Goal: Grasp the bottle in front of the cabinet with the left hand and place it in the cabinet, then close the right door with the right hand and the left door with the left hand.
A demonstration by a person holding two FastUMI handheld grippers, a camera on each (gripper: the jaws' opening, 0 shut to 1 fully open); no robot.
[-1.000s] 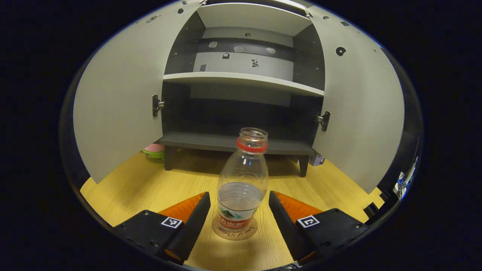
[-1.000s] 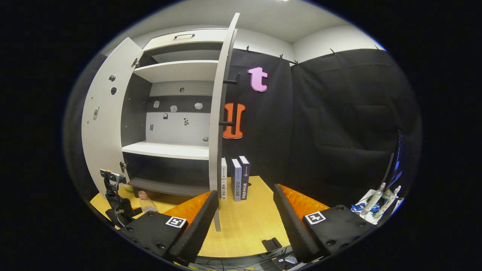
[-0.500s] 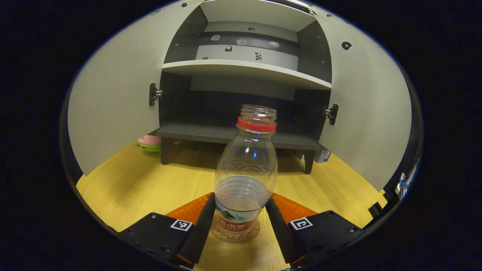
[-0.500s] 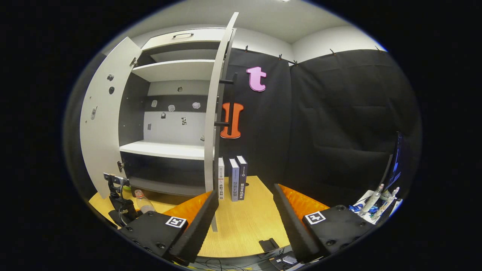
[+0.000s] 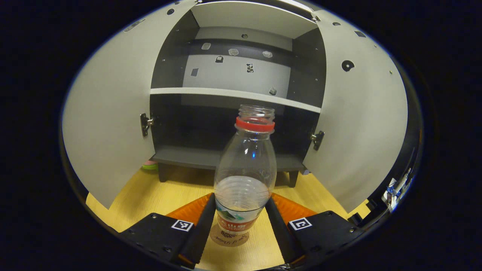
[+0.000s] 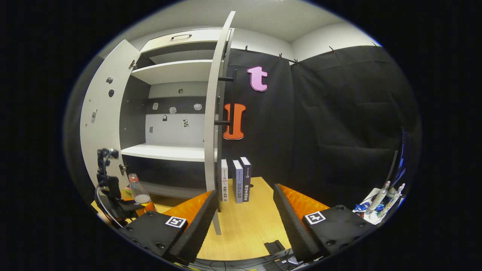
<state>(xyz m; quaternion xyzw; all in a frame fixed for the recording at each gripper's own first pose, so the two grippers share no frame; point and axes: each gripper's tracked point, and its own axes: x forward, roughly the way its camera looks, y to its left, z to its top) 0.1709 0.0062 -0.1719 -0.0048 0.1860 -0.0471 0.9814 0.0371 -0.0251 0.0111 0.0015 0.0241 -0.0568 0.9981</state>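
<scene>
A clear plastic bottle with a red neck ring, no cap and some water in it is held off the wooden table, my left gripper shut on its lower body at the label. Its round shadow lies on the table below. Beyond it stands the cabinet, both white doors swung wide, its dark lower compartment facing the bottle. In the right gripper view my right gripper stands open over the table, with the right door's edge just ahead of its left finger. The bottle and left gripper appear at far left.
Three upright books stand on the table to the right of the open right door. A pink and green object lies by the cabinet's left leg. Bottles and clutter sit at the far right edge. A dark door handle sticks out of the right door.
My left gripper went from open around the bottle to shut on it, then lifted it off the table toward the cabinet. The right gripper barely moved.
</scene>
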